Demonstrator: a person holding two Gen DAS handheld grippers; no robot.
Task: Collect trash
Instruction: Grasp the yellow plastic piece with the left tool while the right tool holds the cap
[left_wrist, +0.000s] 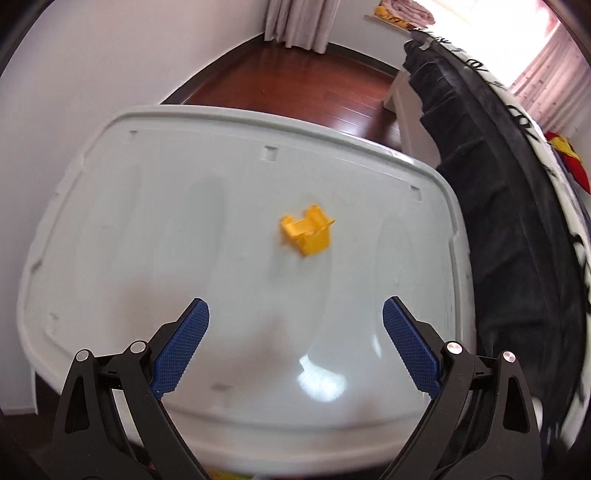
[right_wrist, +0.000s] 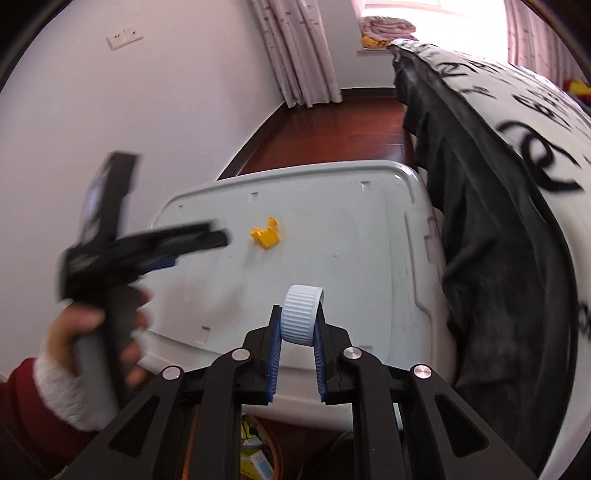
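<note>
A small yellow plastic piece (left_wrist: 306, 233) lies on the pale grey lid of a storage box (left_wrist: 147, 221). My left gripper (left_wrist: 295, 325) is open and empty, above the lid and short of the yellow piece. It shows blurred in the right wrist view (right_wrist: 192, 245), left of the yellow piece (right_wrist: 266, 233). My right gripper (right_wrist: 298, 319) is shut on a white ribbed bottle cap (right_wrist: 300, 315), held above the near edge of the lid (right_wrist: 351, 240).
A bed with black and white bedding (right_wrist: 498, 221) stands right against the box. A white wall (right_wrist: 129, 129) is on the left, dark wood floor (left_wrist: 295, 81) and curtains (right_wrist: 295, 55) beyond. A bin with colourful wrappers (right_wrist: 255, 450) sits below my right gripper.
</note>
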